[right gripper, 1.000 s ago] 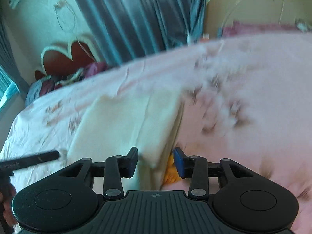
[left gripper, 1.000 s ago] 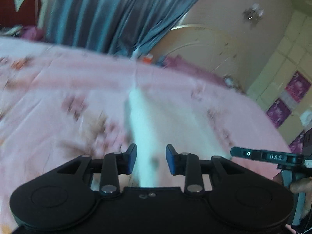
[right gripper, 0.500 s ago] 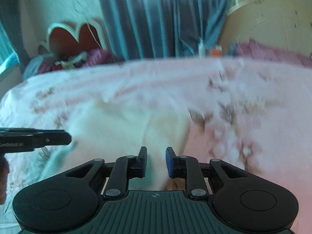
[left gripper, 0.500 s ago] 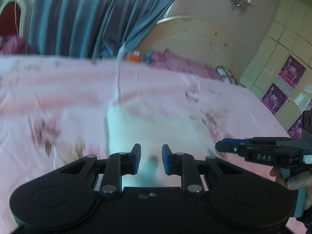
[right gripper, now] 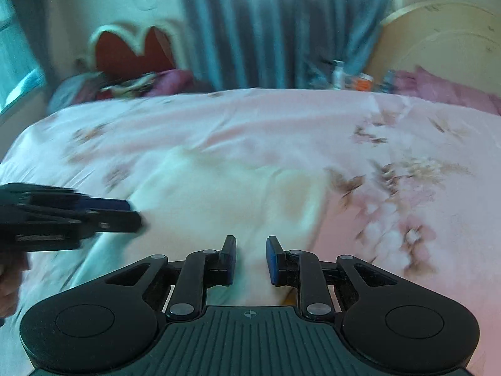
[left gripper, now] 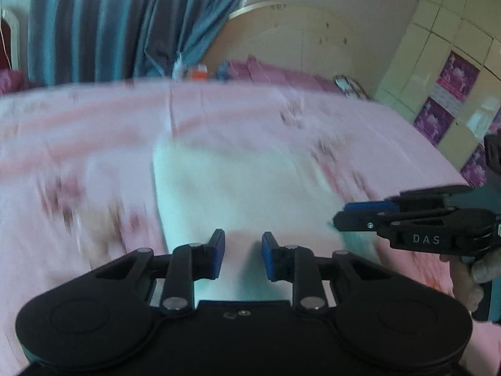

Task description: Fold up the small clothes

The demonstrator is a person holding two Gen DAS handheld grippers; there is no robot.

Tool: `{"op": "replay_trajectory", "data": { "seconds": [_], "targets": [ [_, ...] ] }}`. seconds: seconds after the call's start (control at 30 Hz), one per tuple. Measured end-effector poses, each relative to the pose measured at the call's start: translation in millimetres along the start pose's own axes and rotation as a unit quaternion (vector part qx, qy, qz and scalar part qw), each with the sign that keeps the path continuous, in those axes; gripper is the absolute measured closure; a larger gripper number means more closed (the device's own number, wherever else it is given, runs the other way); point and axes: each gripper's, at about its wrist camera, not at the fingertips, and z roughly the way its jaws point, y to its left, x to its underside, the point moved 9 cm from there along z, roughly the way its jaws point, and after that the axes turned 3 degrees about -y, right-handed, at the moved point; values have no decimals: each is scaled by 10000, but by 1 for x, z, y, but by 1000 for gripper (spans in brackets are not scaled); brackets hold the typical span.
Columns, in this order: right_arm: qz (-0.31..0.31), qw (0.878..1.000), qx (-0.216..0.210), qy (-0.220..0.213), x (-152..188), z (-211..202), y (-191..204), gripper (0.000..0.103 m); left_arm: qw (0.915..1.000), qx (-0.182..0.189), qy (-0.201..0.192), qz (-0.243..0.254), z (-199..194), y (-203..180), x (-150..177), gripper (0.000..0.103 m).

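Both the left gripper (left gripper: 240, 255) and right gripper (right gripper: 250, 258) hang parted and empty over the white cloth (left gripper: 238, 185) on the bed (left gripper: 78, 131).

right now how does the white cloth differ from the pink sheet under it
The cloth is plain and pale, near white; the sheet is pink with a brownish flower print. The cloth is a small piece just ahead of both grippers, while the sheet spreads over the whole bed. The cloth lies on top; the sheet lies under it. Both are soft fabric, lying mostly flat, and blurred.
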Motion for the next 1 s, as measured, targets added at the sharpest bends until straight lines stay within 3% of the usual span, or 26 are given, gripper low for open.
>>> {"op": "replay_trajectory", "data": {
  "seconds": [0.1, 0.2, 0.27, 0.4, 0.57, 0.67, 1.0],
  "targets": [
    [-356, 9989, 299, 32, 20, -7, 9, 81, 9998, -29, -101, -167, -16, -2, 20, 79],
    [-287, 9994, 183, -105, 27, -31, 21, 81, 9997, -59, -133, -206, -36, -8, 33, 79],
    [-346, 9994, 37, 55, 42, -37, 35, 81, 9998, -99, -13, -190, -40, -11, 45, 79],
    [-257, 9988, 149, 378, 71, -33, 44, 81, 9999, -74, 118, -80, -48, -21, 65, 79],
    [19, 9997, 102, 230, 80, -62, 55, 81, 9996, -147, 161, -202, -64, -24, 79, 79],
    [-123, 9982, 272, 522, 103, -56, 59, 81, 9994, -146, 218, -224, -67, -23, 91, 79],
    [-42, 9981, 407, 468, 104, -57, 59, 81, 9993, -255, 255, -127, -70, -26, 95, 79]
  ]
}}
